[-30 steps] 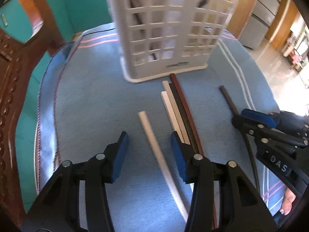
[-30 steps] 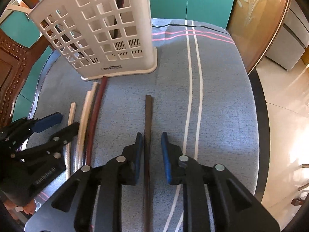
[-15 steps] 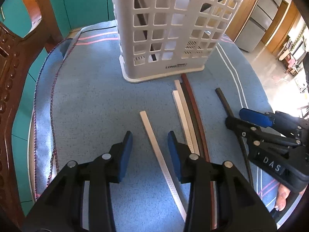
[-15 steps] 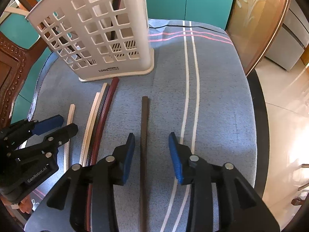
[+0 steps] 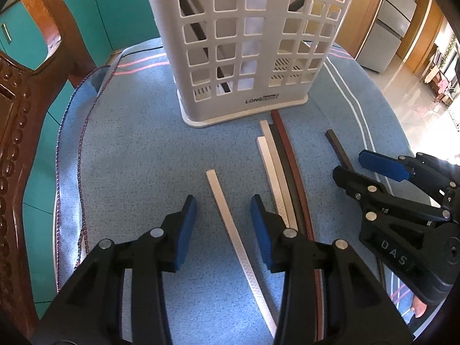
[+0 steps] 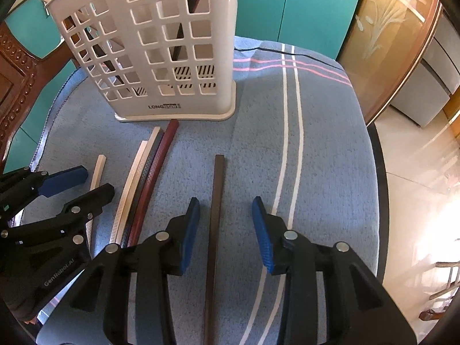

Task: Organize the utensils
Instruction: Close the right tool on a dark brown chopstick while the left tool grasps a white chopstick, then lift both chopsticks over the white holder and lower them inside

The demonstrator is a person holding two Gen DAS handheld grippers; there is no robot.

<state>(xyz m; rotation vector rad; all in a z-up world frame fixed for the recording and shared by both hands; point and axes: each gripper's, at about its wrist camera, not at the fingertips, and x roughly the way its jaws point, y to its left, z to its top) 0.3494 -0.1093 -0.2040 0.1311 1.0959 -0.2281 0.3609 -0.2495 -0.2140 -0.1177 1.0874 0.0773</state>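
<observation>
Pointing toward the basket [image 6: 161,57], the dark chopstick [image 6: 214,224] lies seemingly untouched between the right tool's [image 6: 225,230] parted jaws.

The right gripper [image 6: 225,230] is standing with its jaws parted after just opening, no longer pinching the dark brown stick [image 6: 214,224], which is lying loose between them on the blue cloth [image 6: 330,172]. The left gripper [image 5: 222,227] is straddling the white stick [image 5: 230,224] more narrowly.

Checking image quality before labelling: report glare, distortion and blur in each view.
Left wrist: fisheye bends the basket and tablecloth; floor at right blown out by sunlight; sticks sharp. Right wrist: same barrel bend, strong floor glare at right; brown stick in crisp focus.
</observation>
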